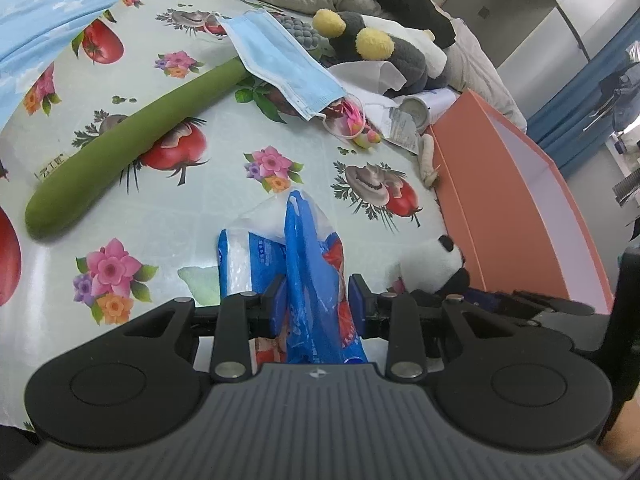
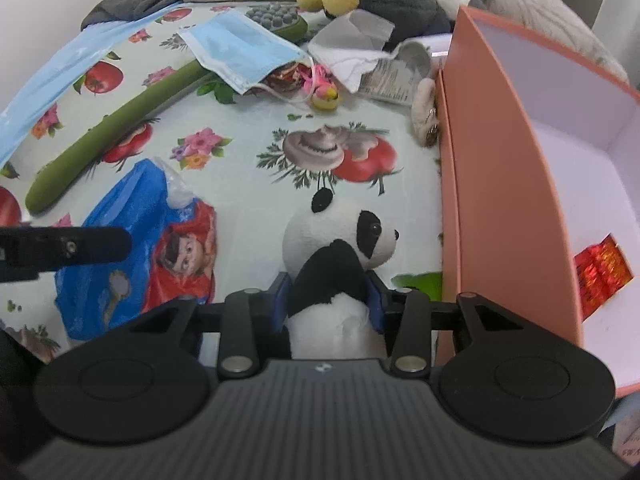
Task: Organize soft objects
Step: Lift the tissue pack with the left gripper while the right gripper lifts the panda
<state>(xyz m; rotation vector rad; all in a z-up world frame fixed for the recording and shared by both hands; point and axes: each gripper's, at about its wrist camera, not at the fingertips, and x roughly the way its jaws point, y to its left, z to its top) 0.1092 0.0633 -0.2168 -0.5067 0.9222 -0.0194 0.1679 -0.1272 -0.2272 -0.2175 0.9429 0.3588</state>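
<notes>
Right gripper (image 2: 331, 300), jaws pinching panda plush (image 2: 340, 240) just left of orange box (image 2: 500, 160); left gripper (image 1: 318, 300), jaws pinching blue plastic pack (image 1: 308, 248) further left on bench (image 1: 224, 200). Step: grasp secured. Next, prob.: lift both over box wall, drop inside.

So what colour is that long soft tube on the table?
Olive green tube, clearest in the left wrist view.

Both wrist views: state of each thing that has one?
left gripper: shut on blue plastic bag
right gripper: shut on panda plush
orange box: open, red packet inside
face mask: crumpled, lying on green plush stick
</notes>
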